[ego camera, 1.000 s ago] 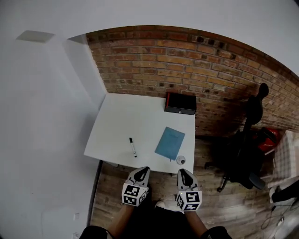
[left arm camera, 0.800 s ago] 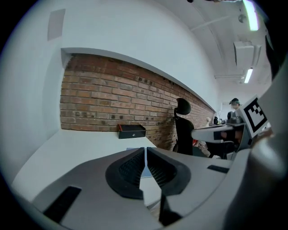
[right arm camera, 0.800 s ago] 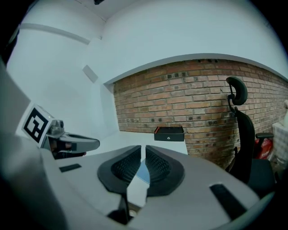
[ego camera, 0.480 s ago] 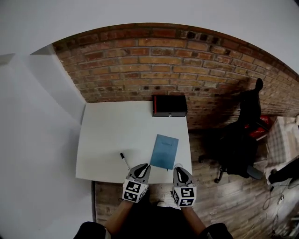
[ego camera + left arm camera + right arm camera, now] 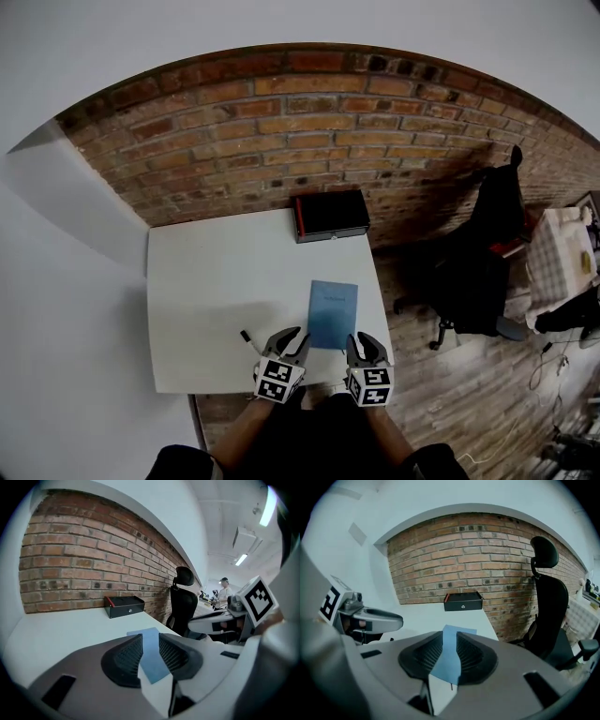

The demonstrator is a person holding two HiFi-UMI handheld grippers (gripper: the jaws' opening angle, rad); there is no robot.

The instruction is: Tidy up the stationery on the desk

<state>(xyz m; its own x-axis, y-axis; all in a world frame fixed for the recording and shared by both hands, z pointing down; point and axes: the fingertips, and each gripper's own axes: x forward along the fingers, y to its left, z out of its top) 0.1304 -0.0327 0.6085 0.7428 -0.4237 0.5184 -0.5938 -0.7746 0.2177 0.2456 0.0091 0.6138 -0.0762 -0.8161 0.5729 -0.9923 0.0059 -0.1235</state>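
Note:
A blue notebook lies flat near the front right of the white desk. A black marker lies to its left, partly hidden by my left gripper. At the back edge stands a black box. My left gripper and right gripper hover side by side over the desk's near edge. The jaws of both have just been opening and hold nothing. Through each gap the notebook shows on the desk beyond, with the box further back.
A brick wall runs behind the desk. A black office chair stands on the wooden floor to the right of the desk. A white wall closes the left side.
Both grippers have moved forward and down to the desk's near edge, close to the notebook. Their jaws, shut before, now stand apart. The left gripper now covers part of the marker.

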